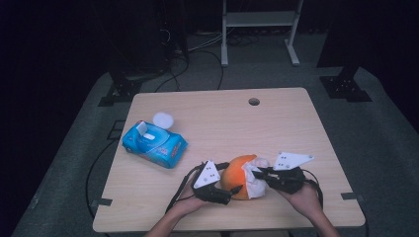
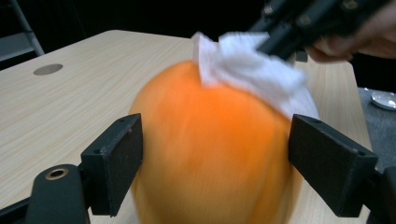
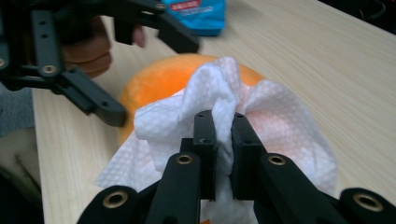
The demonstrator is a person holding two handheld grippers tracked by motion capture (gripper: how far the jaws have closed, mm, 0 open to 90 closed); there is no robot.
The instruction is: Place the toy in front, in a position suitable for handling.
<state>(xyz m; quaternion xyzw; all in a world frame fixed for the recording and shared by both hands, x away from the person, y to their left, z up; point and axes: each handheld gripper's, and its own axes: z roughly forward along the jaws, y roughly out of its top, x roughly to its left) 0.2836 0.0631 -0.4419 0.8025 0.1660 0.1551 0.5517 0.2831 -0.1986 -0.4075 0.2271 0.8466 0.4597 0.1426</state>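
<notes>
**Wiping the orange ball with both my tongs**

My right gripper (image 3: 223,140) is pinching a bunched white wipe (image 3: 233,116), its jaws nearly together with the cloth squeezed between them, and I am pressing that wipe onto the top and near side of the orange ball (image 1: 238,174). My left gripper (image 2: 212,163) is standing wide, one jaw on each side of the ball; in the left gripper view both pads are sitting just off the blurred orange skin, so I am not clamping it. The ball is resting on the wooden table (image 1: 276,123), near the front edge, between my two hands. Farther off to the left, well apart from the ball, a blue pack of wipes (image 1: 154,144) is lying with its lid flipped up.
</notes>
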